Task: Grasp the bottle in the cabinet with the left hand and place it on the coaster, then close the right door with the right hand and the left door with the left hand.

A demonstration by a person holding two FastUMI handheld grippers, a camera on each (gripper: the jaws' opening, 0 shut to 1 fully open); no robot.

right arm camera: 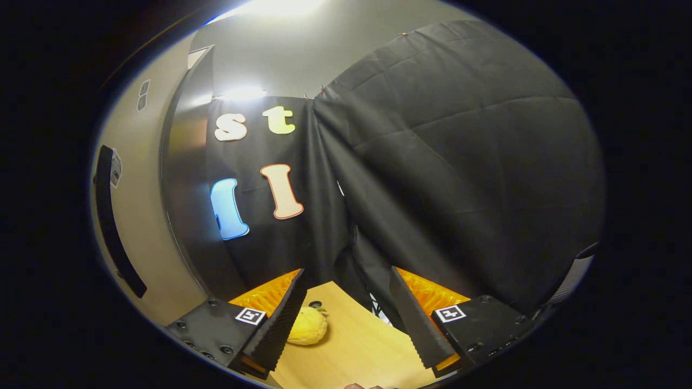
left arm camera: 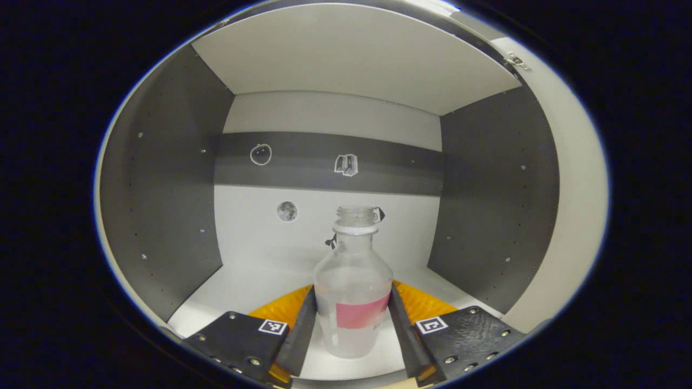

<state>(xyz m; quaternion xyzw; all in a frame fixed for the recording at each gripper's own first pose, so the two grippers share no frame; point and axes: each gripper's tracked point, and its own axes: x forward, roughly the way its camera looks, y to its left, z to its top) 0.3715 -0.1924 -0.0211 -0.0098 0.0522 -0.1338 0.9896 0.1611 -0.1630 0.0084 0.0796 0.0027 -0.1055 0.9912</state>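
In the left gripper view, the left gripper reaches into the cabinet, and its two fingers sit on both sides of the bottle. They look like they touch its sides, but I cannot tell if they squeeze it. The bottle is see-through, stands straight up on the cabinet's white floor, has no cap, and has a pink label. Behind the bottle, little stickers dot the back wall. In the right gripper view, the right gripper is wide open and holds nothing. Just past its fingers, a yellow lemon lies on a wooden table. Farther back, left of the lemon, stands a cabinet door with a dark handle.
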